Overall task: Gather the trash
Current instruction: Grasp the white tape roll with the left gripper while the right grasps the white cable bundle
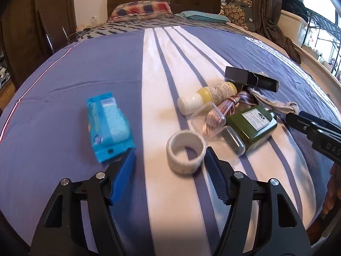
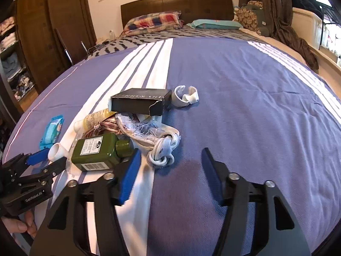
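While both tools stand released, gripping nothing, the tape ring point(image 1: 186, 154) lies on the bed point(image 1: 64, 85) just ahead of the left tool point(image 1: 169, 160), touching its right finger; the right tool point(image 2: 170, 160) faces knotted cord point(image 2: 163, 151).

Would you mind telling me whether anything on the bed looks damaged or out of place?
Yes: the black box has a torn, open end flap, the white cloth strip beside it is frayed with loose threads, and a torn tape ring lies apart from the pile.
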A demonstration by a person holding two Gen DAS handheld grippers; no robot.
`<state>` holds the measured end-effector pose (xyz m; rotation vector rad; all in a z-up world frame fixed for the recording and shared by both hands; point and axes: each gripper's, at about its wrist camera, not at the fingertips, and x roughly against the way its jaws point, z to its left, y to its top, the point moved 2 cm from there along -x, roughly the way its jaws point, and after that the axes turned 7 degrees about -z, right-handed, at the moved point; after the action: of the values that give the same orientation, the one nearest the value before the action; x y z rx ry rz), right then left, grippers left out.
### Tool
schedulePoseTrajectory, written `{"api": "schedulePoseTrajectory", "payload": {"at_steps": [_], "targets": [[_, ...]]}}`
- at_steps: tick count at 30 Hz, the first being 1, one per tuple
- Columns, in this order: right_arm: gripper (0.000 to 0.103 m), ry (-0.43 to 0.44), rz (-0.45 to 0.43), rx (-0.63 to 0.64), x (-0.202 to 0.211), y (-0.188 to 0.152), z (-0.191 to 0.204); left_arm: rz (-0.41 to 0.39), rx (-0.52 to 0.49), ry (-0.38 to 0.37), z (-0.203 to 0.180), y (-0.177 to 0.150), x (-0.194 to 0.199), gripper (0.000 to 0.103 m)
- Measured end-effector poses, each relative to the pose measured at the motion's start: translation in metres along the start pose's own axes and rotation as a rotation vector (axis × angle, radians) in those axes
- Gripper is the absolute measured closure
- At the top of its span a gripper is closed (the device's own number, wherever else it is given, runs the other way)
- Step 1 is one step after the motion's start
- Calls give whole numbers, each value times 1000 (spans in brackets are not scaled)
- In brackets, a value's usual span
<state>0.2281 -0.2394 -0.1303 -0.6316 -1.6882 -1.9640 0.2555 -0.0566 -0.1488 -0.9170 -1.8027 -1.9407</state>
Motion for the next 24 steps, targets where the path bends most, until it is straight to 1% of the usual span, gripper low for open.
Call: {"api": "schedulePoseTrajectory", "payload": {"at_steps": [2,4,5,6,7,8,9,14,17,21,24], "targets": [[60,-4,9,12,-6,-1,2,1,-5,-3,-1,3,-4,42],[77,-2,8,20,-7,-2,3,4,-8,-11,-3,6,-7,42],[80,1,5,23,-6,-2,4,5,-14,-14,-5,7,-8,45],[82,1,0,25,-4,-2,4,4,-18,-17,-6,8,-9,55],[83,-1,-3,27,-2,-3,4,5,-21,-21,-8,8,-9,60],[83,-5,-8,30,1,-3,4,7,-20,-21,-8,8,-10,68],[83,-8,-10,31,2,-3,4,8,-17,-25,-8,9,-9,72],[83,-27,-41,41,25,-2,0,3,-11,-19,-6,5,3,72],[84,-24,-65,40,45,-2,-1,-9,-6,-16,-3,0,18,72],[84,-19,-94,46,71,-2,1,-39,-14,-18,-3,-8,47,72],[84,-2,-122,49,99,-7,8,-65,-22,-20,-5,-13,75,72]]}}
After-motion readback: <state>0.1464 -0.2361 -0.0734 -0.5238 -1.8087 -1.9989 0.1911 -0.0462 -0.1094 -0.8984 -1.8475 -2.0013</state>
